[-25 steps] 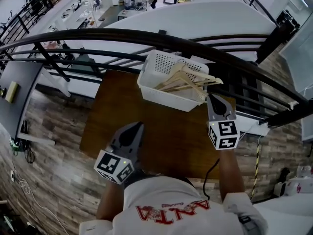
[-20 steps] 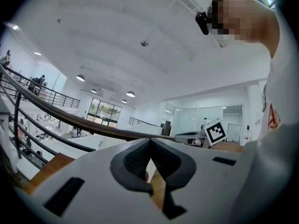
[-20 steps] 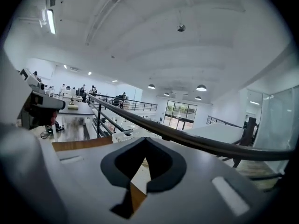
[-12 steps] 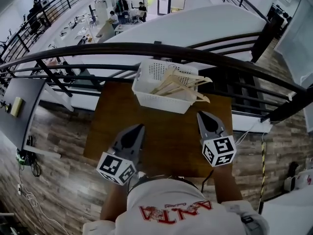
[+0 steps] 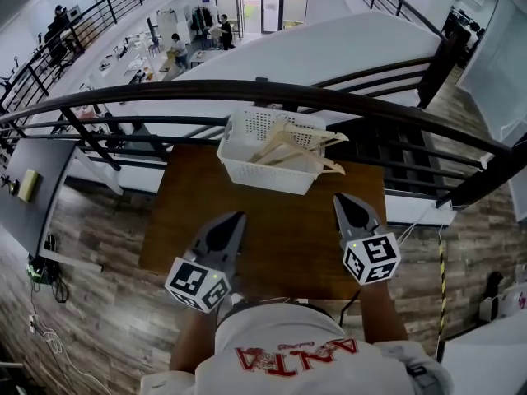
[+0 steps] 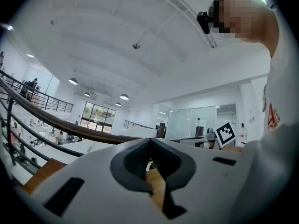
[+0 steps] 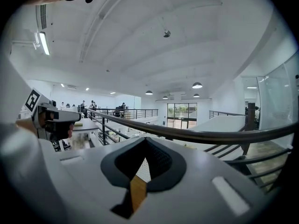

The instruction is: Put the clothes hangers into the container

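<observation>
Hangers (image 5: 306,141), wooden, lie in white basket (image 5: 263,175) at far edge of table (image 5: 280,237), just below railing (image 5: 165,96). Left gripper (image 5: 234,219) and right gripper (image 5: 341,199) hover over near table, both clenched empty, well apart from basket. Shirt (image 5: 288,360) bears red "ANTA" print.

Red letters reading "ANTA", upside down in the head view, stand on the person's white shirt (image 5: 296,354). The cube (image 5: 196,284) on the left tongs (image 5: 237,217) and the cube (image 5: 372,259) on the right tongs (image 5: 339,198) bear black-and-white square code markers, which cannot be read as text.
</observation>
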A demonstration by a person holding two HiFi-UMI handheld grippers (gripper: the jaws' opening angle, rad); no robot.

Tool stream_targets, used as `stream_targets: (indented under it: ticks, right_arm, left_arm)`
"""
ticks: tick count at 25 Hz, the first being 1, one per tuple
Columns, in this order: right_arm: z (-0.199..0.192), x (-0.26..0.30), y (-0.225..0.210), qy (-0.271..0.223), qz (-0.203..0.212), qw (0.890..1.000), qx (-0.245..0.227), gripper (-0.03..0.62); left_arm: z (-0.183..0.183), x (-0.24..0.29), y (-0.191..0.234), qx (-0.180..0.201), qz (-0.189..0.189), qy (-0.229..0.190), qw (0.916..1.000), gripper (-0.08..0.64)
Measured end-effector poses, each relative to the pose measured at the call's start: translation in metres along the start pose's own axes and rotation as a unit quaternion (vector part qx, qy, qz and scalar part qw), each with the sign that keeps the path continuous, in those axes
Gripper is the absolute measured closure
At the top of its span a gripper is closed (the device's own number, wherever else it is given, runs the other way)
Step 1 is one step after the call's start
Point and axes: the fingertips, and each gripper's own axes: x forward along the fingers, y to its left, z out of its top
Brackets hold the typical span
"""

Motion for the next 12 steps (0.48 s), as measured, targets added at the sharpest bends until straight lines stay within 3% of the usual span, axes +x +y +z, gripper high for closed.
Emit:
stream_targets:
  ticks: [12]
  right_arm:
    - [-0.004,0.010,0.015,0.007,0.024,1.000,-0.010,0.591]
  left_arm:
    - [-0.003,-0.011,0.007,-0.003,0.019,0.001,0.9998,0.554]
